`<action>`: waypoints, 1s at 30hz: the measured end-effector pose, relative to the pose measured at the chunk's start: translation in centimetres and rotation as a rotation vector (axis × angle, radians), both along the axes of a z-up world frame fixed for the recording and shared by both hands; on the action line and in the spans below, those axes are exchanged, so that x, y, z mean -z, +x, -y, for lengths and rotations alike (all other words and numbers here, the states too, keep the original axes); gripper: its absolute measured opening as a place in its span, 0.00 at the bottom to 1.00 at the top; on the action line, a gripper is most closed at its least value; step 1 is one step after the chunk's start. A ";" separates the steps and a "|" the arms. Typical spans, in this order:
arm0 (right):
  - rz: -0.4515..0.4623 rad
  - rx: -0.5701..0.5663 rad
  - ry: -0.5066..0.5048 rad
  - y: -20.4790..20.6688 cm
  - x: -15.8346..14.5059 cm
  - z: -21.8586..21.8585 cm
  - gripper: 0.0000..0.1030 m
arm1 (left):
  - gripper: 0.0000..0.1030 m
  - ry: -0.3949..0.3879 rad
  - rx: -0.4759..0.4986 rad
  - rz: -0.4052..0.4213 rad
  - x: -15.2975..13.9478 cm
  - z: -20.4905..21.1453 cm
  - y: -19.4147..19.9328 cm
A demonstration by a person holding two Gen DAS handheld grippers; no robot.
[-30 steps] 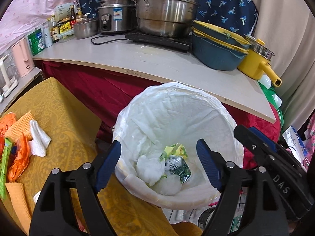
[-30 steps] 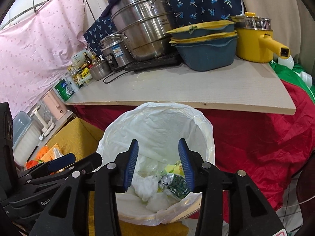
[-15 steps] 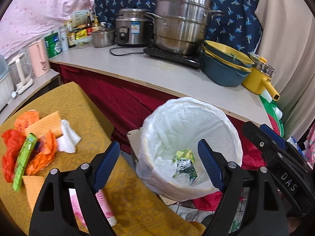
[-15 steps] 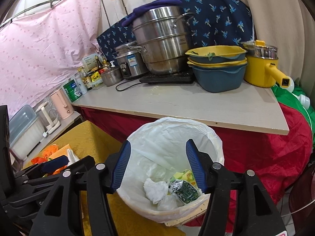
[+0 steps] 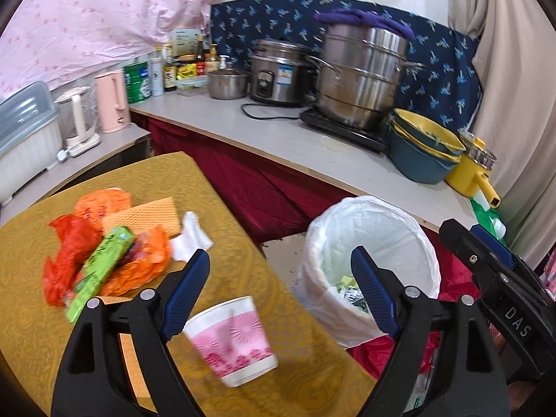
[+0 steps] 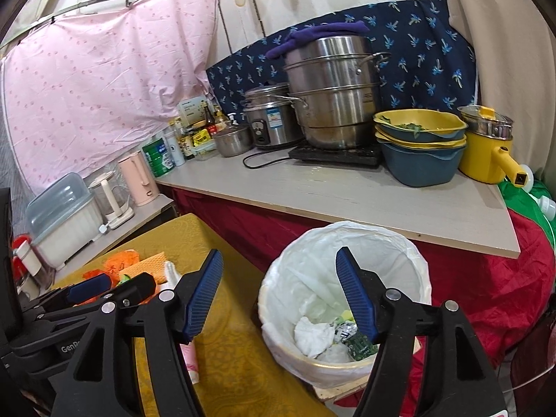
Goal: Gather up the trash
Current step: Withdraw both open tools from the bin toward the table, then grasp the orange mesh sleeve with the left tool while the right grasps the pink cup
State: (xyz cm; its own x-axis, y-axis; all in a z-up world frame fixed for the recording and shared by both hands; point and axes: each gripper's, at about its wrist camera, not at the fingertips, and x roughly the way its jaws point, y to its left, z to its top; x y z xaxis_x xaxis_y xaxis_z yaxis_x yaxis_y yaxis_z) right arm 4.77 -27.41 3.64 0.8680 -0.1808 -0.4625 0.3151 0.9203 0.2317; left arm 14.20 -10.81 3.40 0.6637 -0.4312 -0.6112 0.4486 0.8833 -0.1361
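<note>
left wrist view: left claw (image 5: 279,290) is wide open with nothing gripped, tilted down over the near edge of the yellow patterned desk (image 5: 31,326). the pink-and-white paper cup (image 5: 231,338) lies on its side just below the gap between the jaws, so it looks like the next pick. rest of the trash is a loose heap further back on the desk: orange and red plastic wrappers (image 5: 69,243), green snack packet (image 5: 100,271), orange waffle cloth (image 5: 142,217), crumpled white tissue (image 5: 191,238). they sit bunched, touching each other, so single picks will drag neighbours.

right wrist view: right claw (image 6: 278,295) is empty, jaws opening, hanging above the white-lined round trash bin (image 6: 347,253), which stands beside the desk and below the grey countertop (image 6: 382,205). bin already holds white tissues and foil wrappers (image 6: 333,338), reads as a drop just finished.

obstacles: the two claws sit close side by side, clash risk. the bin is close to the desk edge. steel pots (image 6: 330,90) and stacked bowls (image 6: 420,146) are well clear.
</note>
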 end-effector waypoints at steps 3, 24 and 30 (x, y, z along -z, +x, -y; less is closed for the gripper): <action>-0.003 -0.023 -0.010 0.0 -0.3 -1.5 0.64 | 0.78 -0.013 -0.028 -0.005 -0.1 -2.0 -0.2; -0.148 -0.182 0.001 2.3 4.8 -11.1 0.71 | 0.87 0.006 -0.241 -0.179 7.1 -15.3 0.4; -0.210 -0.195 0.017 3.4 7.3 -12.3 0.71 | 0.87 0.032 -0.260 -0.235 10.0 -16.7 0.5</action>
State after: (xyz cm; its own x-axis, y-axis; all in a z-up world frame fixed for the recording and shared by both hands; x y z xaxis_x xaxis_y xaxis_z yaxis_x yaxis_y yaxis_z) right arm 8.20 -15.15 -3.65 0.7704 -0.0106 -0.6375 0.1754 0.9648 0.1959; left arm 14.71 5.88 -6.57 0.5879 -0.2447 -0.7710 0.1680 0.9693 -0.1795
